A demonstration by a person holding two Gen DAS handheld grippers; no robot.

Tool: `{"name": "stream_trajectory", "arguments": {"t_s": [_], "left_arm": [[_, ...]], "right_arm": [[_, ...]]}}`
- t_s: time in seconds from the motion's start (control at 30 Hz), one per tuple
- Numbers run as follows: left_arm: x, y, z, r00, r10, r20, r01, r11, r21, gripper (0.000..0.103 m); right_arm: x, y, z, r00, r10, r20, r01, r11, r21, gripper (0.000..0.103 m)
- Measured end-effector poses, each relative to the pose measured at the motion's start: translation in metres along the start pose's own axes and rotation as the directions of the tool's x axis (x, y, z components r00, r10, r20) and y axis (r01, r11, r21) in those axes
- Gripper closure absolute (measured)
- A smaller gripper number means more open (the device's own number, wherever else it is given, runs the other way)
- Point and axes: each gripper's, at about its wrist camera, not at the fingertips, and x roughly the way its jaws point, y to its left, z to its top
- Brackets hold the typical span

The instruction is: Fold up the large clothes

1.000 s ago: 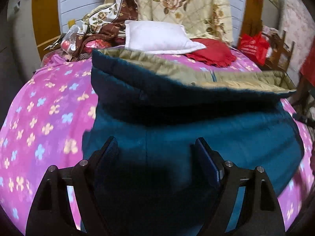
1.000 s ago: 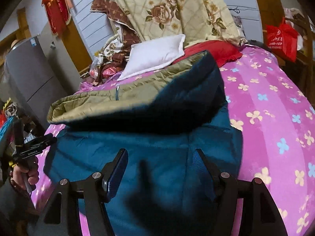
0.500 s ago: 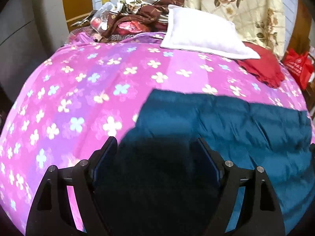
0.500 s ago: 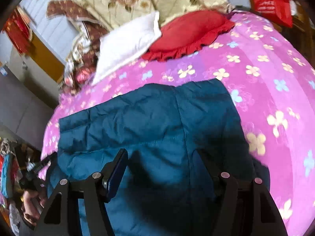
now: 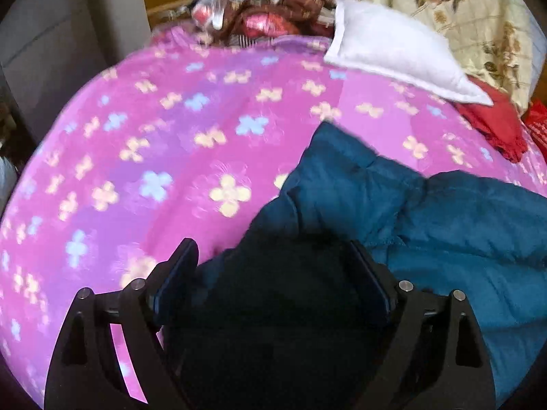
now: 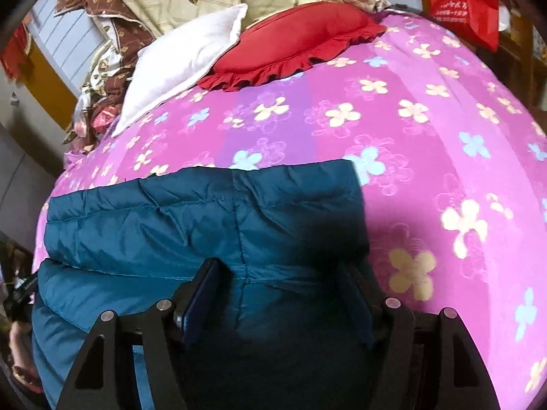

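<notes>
In the left wrist view, one teal quilted jacket [image 5: 427, 212] lies folded on the pink flowered bedspread [image 5: 171, 136], toward the right and near side of the bed. The left gripper [image 5: 277, 273] hangs over its near left corner with dark fabric between the two fingers; the jaws are opening, the left pad standing clear of the cloth. Behind lie one white pillow [image 5: 393, 51] and one red cushion [image 5: 495, 123]. In the right wrist view, the same jacket [image 6: 205, 212] shows two stacked layers. The right gripper [image 6: 280, 283] has both fingers spread, with the jacket's near right part between them; whether the pads press the fabric cannot be told. One white pillow [image 6: 184, 58], one red cushion [image 6: 294, 41] and one red bag [image 6: 465, 3] lie beyond.
</notes>
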Motion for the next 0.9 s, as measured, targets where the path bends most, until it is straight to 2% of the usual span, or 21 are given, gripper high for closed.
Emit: {"name": "stream_trajectory", "arguments": {"t_s": [0.1, 0.17, 0.27, 0.33, 0.4, 0.43, 0.5, 0.57, 0.67, 0.73, 0.77, 0.8, 0.83, 0.9], "left_arm": [[-0.038, 0.009, -0.005, 0.993, -0.108, 0.054, 0.107, 0.994, 0.019, 0.015], [-0.074, 0.016, -0.023, 0.975, -0.2, 0.096, 0.196, 0.98, 0.044, 0.015], [-0.099, 0.018, -0.06, 0.948, -0.309, 0.074, 0.305, 0.95, 0.062, 0.015], [-0.107, 0.017, -0.086, 0.934, -0.352, 0.064, 0.348, 0.935, 0.062, 0.015], [-0.103, 0.01, -0.111, 0.936, -0.35, 0.032, 0.347, 0.935, 0.077, 0.015], [-0.095, 0.004, -0.126, 0.944, -0.33, 0.005, 0.329, 0.94, 0.089, 0.014], [-0.095, 0.003, -0.137, 0.946, -0.317, 0.061, 0.313, 0.947, 0.073, 0.01], [-0.092, 0.003, -0.139, 0.949, -0.309, 0.064, 0.306, 0.951, 0.051, 0.005], [-0.09, 0.006, -0.145, 0.938, -0.335, 0.087, 0.334, 0.942, 0.028, 0.004], [-0.096, 0.012, -0.146, 0.929, -0.359, 0.086, 0.358, 0.933, 0.021, 0.004], [-0.101, 0.018, -0.143, 0.921, -0.38, 0.084, 0.381, 0.925, 0.004, 0.004], [-0.11, 0.033, -0.138, 0.901, -0.415, 0.125, 0.424, 0.904, -0.049, 0.004], [-0.114, 0.048, -0.133, 0.894, -0.416, 0.168, 0.434, 0.896, -0.092, 0.004], [-0.112, 0.07, -0.123, 0.912, -0.361, 0.197, 0.391, 0.909, -0.146, 0.004]], "right_arm": [[-0.042, 0.011, -0.009, 0.995, 0.014, 0.099, -0.013, 1.0, -0.012, 0.036], [-0.08, 0.03, -0.027, 0.984, 0.085, 0.159, -0.074, 0.995, -0.07, 0.036], [-0.122, 0.062, -0.071, 0.965, 0.184, 0.188, -0.154, 0.974, -0.164, 0.035], [-0.135, 0.076, -0.101, 0.957, 0.207, 0.202, -0.169, 0.967, -0.191, 0.032], [-0.136, 0.084, -0.137, 0.956, 0.197, 0.217, -0.152, 0.967, -0.207, 0.03], [-0.13, 0.084, -0.148, 0.96, 0.187, 0.207, -0.145, 0.969, -0.202, 0.03], [-0.114, 0.081, -0.164, 0.971, 0.161, 0.177, -0.13, 0.975, -0.178, 0.029], [-0.107, 0.072, -0.171, 0.959, 0.171, 0.226, -0.14, 0.979, -0.148, 0.019], [-0.098, 0.067, -0.171, 0.954, 0.199, 0.225, -0.173, 0.976, -0.131, 0.007], [-0.094, 0.07, -0.172, 0.952, 0.211, 0.223, -0.174, 0.97, -0.172, 0.0], [-0.094, 0.073, -0.175, 0.951, 0.2, 0.237, -0.155, 0.968, -0.197, 0.0], [-0.094, 0.074, -0.179, 0.949, 0.192, 0.251, -0.14, 0.967, -0.211, 0.0], [-0.094, 0.074, -0.179, 0.947, 0.185, 0.261, -0.13, 0.968, -0.214, 0.0], [-0.093, 0.076, -0.181, 0.946, 0.17, 0.276, -0.115, 0.972, -0.206, 0.0]]}}
